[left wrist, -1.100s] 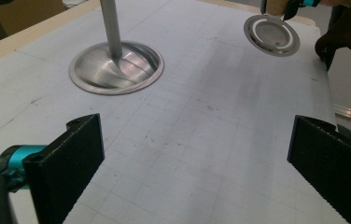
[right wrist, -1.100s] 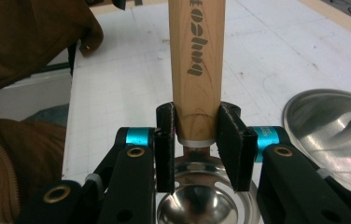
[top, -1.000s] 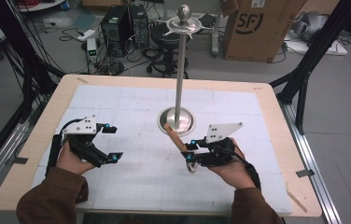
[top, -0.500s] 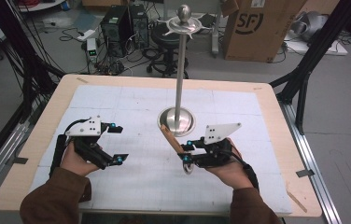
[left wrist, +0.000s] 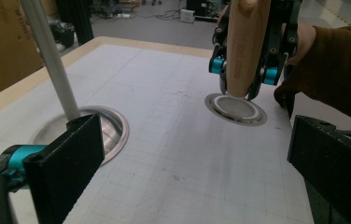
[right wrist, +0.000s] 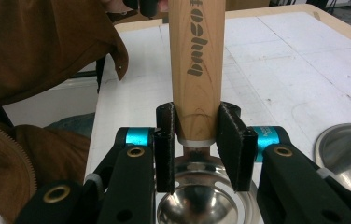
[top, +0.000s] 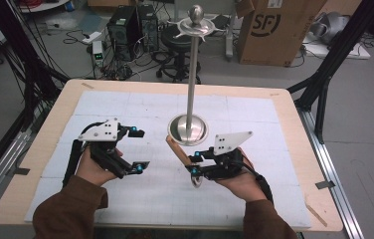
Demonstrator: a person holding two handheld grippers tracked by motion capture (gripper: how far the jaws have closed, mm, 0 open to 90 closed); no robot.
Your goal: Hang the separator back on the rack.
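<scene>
Two jaws of the right gripper (right wrist: 197,140) are clenched on the ladle (right wrist: 196,56) handle; left gripper (top: 136,149) released. Slip risked: bowl hangs below the jaws, stand (top: 191,89) just beside.

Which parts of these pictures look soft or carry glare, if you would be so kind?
High view: soft overall, with glare on the stand's round steel base. Left gripper view: its own black jaws blur up close, while the wooden handle beyond is fairly sharp. Right gripper view: the handle's print reads clearly; the strainer's steel bowl shows bright reflections.
</scene>
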